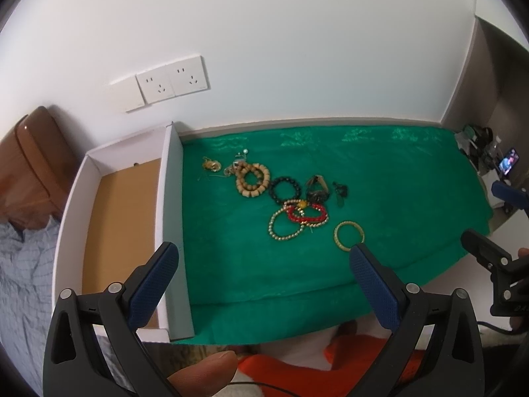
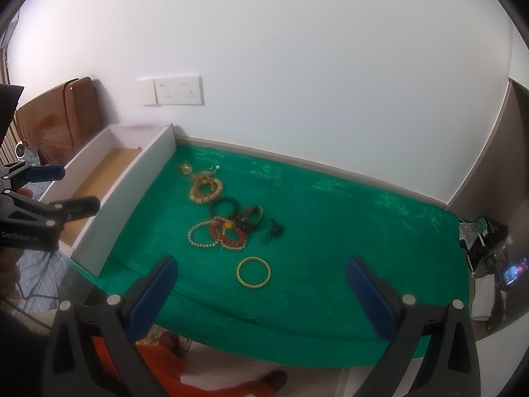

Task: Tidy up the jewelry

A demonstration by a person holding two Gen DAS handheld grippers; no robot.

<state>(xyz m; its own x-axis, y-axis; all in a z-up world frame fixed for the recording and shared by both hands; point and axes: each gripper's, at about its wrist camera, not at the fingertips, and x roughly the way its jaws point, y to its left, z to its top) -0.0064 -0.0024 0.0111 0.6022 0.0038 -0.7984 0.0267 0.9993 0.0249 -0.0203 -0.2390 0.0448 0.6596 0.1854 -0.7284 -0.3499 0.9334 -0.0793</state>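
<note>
Green cloth (image 1: 297, 271) covered the table against a white wall (image 1: 297, 49), with a white open box (image 1: 172, 198) at its left edge. Jewelry lay mid-cloth: wooden bead bracelet (image 1: 253, 179), black bead bracelet (image 1: 285, 189), red bead bracelet (image 1: 305, 215), pearl strand (image 1: 284, 228), gold bangle (image 2: 253, 271) nearest. Left gripper (image 1: 264, 264) and right gripper (image 2: 261, 276) hovered above, jaws spread, holding nothing.

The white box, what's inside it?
Inside the white box only its bare brown cardboard bottom shows; no jewelry is there. The near corner is hidden behind the left tongs.
</note>
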